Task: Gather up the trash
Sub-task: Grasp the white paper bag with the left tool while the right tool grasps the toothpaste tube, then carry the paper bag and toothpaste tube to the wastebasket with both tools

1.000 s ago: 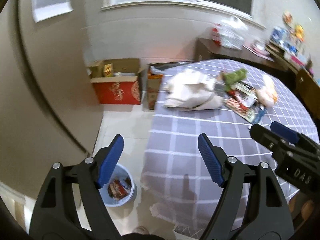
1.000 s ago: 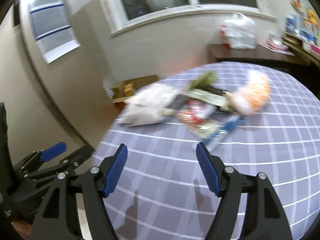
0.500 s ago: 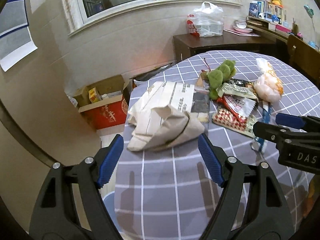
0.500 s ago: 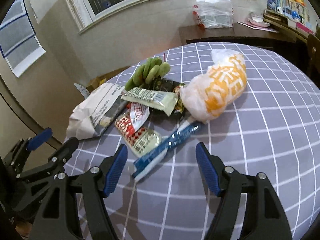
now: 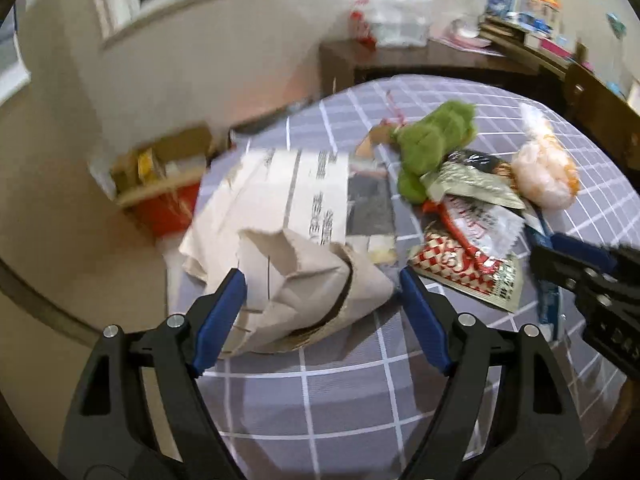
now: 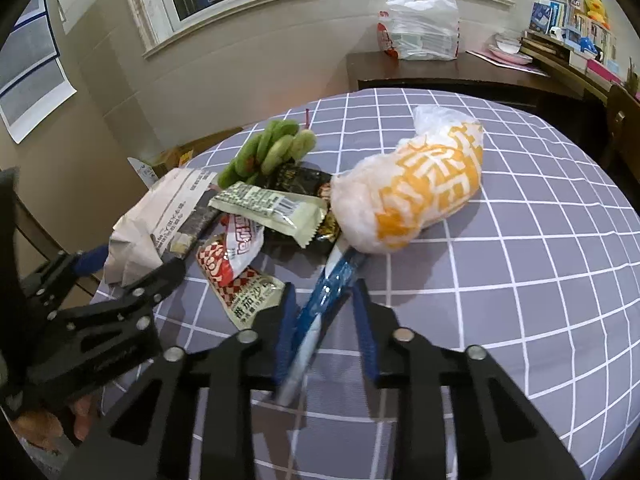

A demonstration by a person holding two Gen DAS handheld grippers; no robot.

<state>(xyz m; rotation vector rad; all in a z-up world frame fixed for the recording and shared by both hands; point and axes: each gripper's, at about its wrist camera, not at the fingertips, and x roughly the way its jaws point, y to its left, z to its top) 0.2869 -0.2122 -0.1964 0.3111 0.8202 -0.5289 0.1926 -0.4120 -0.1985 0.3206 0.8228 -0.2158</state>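
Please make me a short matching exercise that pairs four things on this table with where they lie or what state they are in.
Things:
1. crumpled newspaper
2. blue wrapper
3. orange and white bag
4. green plush toy

Places or states:
A. lies at the far side of the pile
B. between the fingers of the open left gripper
C. between the fingers of the right gripper, which have just been closing
D. rests on one end of the blue wrapper

Pairs: 1-B, 2-C, 3-D, 4-A
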